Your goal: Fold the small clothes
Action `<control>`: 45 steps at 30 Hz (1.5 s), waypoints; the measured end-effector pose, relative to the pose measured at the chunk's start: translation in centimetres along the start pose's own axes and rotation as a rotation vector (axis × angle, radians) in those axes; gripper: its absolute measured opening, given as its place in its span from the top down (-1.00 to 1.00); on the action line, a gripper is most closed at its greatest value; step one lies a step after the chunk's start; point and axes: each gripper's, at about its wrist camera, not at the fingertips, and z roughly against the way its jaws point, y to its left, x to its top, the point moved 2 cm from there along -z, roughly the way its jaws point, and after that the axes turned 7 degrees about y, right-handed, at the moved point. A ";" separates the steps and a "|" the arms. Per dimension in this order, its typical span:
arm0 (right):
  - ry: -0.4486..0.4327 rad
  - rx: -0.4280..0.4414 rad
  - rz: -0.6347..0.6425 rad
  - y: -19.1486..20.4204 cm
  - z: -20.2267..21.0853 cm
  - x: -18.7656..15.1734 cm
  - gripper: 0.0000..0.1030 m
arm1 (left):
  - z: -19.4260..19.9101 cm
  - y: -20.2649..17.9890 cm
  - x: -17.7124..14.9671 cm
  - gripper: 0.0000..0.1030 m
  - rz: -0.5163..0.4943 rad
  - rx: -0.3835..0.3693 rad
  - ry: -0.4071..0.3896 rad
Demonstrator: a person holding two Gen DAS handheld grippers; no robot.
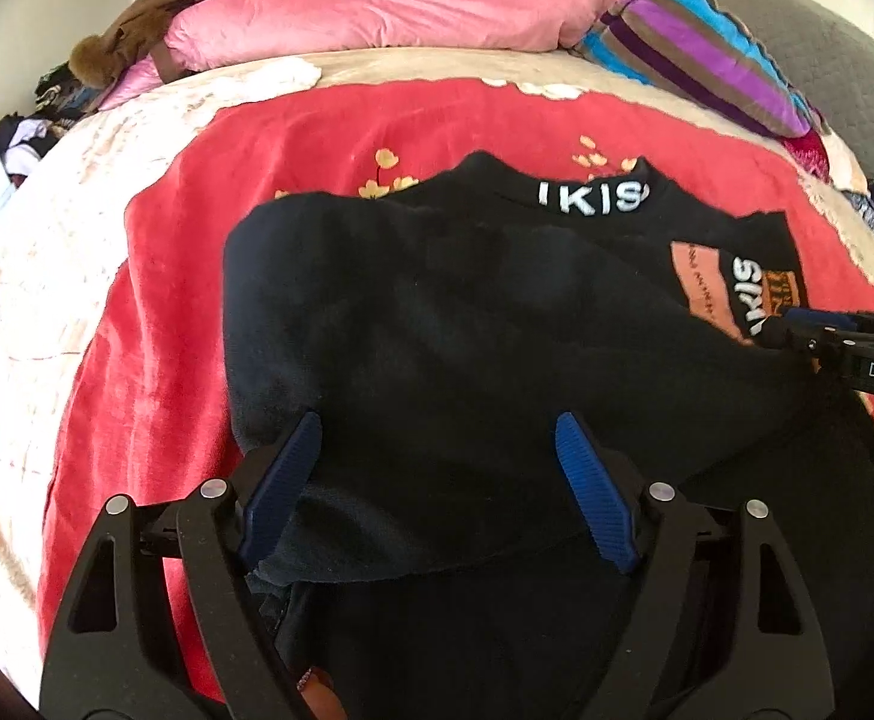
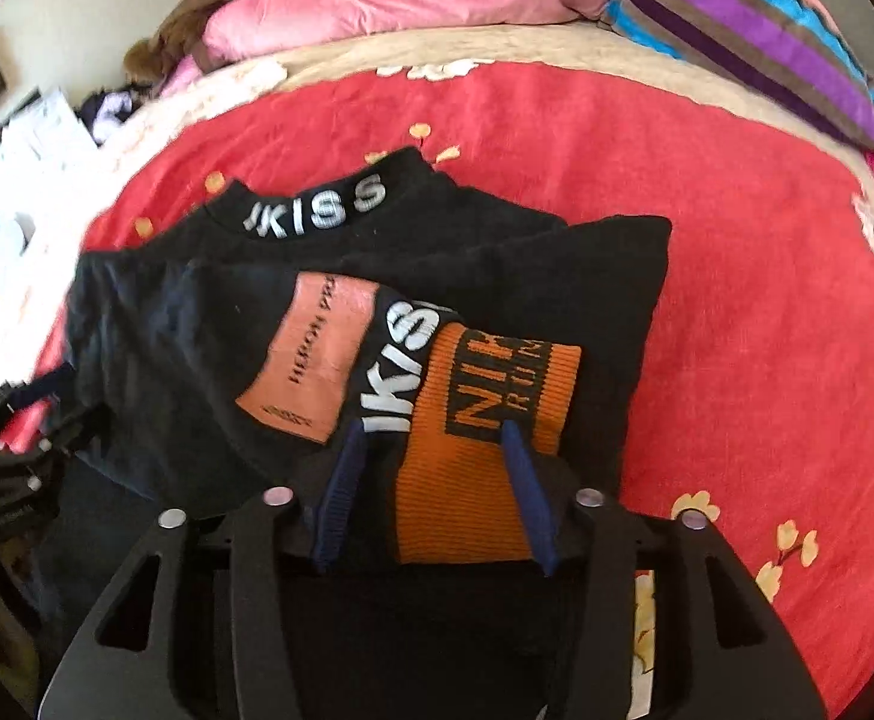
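Note:
A black sweater (image 1: 466, 324) with white "KISS" lettering on its collar lies on the red blanket (image 1: 155, 360). One sleeve with a pink patch (image 2: 317, 354) and an orange ribbed cuff (image 2: 472, 480) is folded across the body. My left gripper (image 1: 439, 438) is open, its blue fingers spread over the sweater's lower left part. My right gripper (image 2: 434, 438) is open, its fingers straddling the orange cuff. The right gripper also shows in the left wrist view (image 1: 796, 330) at the sleeve. The left gripper shows at the left edge of the right wrist view (image 2: 47, 396).
The bed carries a pink pillow (image 1: 377, 18) at the back and a striped purple-and-blue pillow (image 1: 706, 54) at the back right. A beige border of the blanket (image 1: 47, 276) runs along the left. Clutter lies on the floor at the far left (image 1: 29, 132).

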 end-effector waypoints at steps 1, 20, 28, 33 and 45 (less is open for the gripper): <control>-0.009 0.016 -0.019 -0.2 0.3 0.1 -0.16 | 0.3 0.1 0.1 -0.43 0.009 -0.009 -0.004; -0.185 0.045 -0.018 -0.2 6.1 0.1 -0.71 | 7.3 0.4 0.8 -0.82 0.055 -0.006 -0.132; -0.238 0.035 -0.011 0.0 7.6 -0.2 -0.85 | 9.6 1.5 0.7 -0.82 0.083 0.029 -0.174; -0.258 0.035 -0.010 0.1 8.5 -0.5 -0.85 | 10.9 1.9 0.6 -0.82 0.100 0.034 -0.195; -0.303 0.031 -0.026 0.0 11.5 -1.7 -0.85 | 14.1 2.3 -0.1 -0.82 0.108 0.042 -0.241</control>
